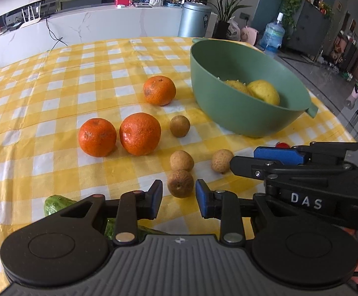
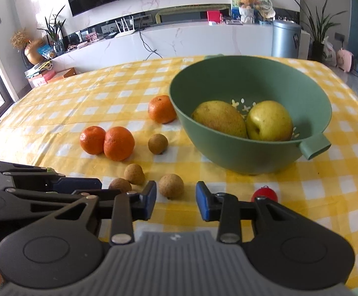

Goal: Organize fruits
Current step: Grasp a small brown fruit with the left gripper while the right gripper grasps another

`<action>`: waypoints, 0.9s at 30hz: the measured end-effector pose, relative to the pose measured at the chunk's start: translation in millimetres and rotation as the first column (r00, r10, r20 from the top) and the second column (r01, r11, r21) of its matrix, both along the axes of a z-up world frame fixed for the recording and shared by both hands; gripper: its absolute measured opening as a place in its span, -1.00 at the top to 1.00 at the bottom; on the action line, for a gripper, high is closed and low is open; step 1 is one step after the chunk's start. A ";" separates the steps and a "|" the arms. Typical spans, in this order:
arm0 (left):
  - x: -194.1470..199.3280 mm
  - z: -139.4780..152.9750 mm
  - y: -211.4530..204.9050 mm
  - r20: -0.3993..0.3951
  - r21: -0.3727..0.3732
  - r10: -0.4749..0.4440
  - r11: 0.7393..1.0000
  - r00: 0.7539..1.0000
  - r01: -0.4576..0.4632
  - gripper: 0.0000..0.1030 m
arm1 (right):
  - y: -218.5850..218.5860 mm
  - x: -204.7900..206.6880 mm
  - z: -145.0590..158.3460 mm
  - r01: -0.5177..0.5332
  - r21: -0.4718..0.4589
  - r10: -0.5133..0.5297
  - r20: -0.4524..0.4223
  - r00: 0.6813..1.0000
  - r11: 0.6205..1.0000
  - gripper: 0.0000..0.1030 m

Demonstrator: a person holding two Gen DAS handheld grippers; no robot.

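Three oranges point(image 1: 139, 134) and several small brown longans lie on the yellow checked tablecloth point(image 1: 55, 86). A green colander bowl point(image 1: 228, 108) at the right holds a pear point(image 2: 219, 118) and a yellow apple point(image 2: 268, 120). My left gripper point(image 1: 179, 190) has its blue pads narrowly apart. One longan point(image 1: 180, 183) sits just ahead of the tips, and the pads do not press on it. My right gripper point(image 2: 176, 192) stands the same way around another longan point(image 2: 171, 186), with gaps on both sides. The two grippers are close side by side.
A green cucumber point(image 1: 55, 203) lies partly under my left gripper. A small red fruit point(image 2: 264, 193) sits by the right gripper's right finger. The table's right edge is close behind the bowl; a bin, plants and a water jug stand beyond.
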State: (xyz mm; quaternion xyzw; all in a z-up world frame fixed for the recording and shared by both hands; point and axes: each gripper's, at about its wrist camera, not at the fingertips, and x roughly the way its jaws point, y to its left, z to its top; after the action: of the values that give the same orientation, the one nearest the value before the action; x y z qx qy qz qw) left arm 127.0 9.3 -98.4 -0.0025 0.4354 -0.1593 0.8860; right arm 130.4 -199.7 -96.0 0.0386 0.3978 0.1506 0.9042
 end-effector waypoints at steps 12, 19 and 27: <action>-7.1 -6.5 -14.5 0.045 0.077 -0.070 0.995 0.997 0.066 0.31 | 3.3 16.1 -8.9 -0.006 0.055 0.009 -0.052 0.999 0.998 0.35; -5.2 -7.2 -13.4 0.047 0.061 -0.058 0.997 0.997 0.055 0.31 | 7.5 21.6 -14.1 -0.011 0.048 0.014 -0.073 0.997 0.999 0.40; -1.6 -8.1 -11.4 0.041 0.048 -0.056 0.997 0.998 0.054 0.42 | 9.4 25.3 -19.8 -0.008 0.040 0.012 -0.098 0.995 0.999 0.54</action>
State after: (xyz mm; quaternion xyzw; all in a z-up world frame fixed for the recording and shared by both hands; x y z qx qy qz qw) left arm 125.4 -2.2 -106.5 0.0336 0.4199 -0.1735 0.8902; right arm 155.7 -190.3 -115.8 0.0616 0.4388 0.1609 0.8819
